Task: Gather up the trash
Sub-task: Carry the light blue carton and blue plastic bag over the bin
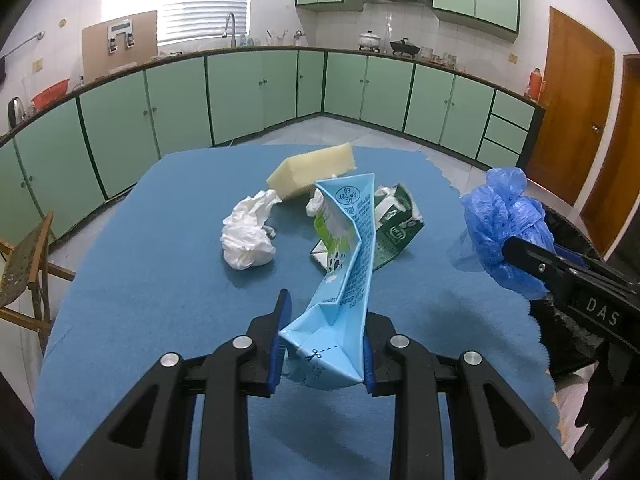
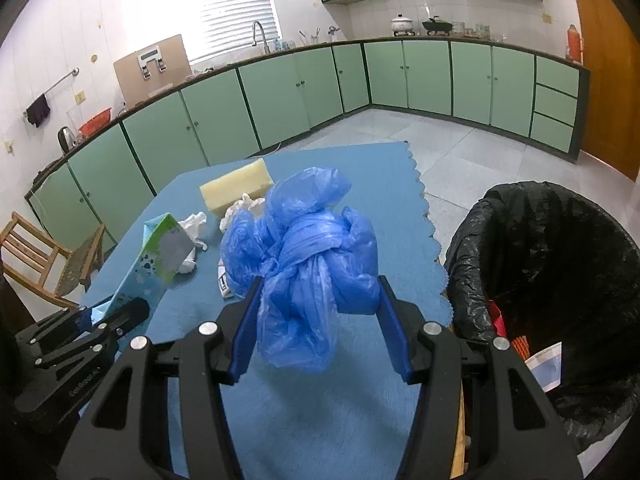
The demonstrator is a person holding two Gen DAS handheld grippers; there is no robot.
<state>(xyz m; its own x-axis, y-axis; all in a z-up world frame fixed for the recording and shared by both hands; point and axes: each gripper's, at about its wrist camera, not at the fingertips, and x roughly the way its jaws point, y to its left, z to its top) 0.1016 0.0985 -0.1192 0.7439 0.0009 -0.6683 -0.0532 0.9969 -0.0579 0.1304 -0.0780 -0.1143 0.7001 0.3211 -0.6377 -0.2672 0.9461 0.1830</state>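
We've got both pieces lifted off the surface point(image 1: 120, 280): left gripper point(image 1: 326, 354) clenched on the blue carton point(image 1: 348, 272), right gripper point(image 2: 320, 328) clamping a knotted blue bag point(image 2: 312, 248). Next, we'd swing them over the black-lined bin point(image 2: 560, 248) & release.

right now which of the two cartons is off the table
The light blue carton, clamped at its base in the left gripper and lifted. The dark green carton lies flattened on the blue cloth behind it.

Left gripper point(image 1: 324, 344): angled downward, jaws clamped on a held item. Right gripper point(image 2: 320, 320): angled downward, jaws half-spread, gripping.
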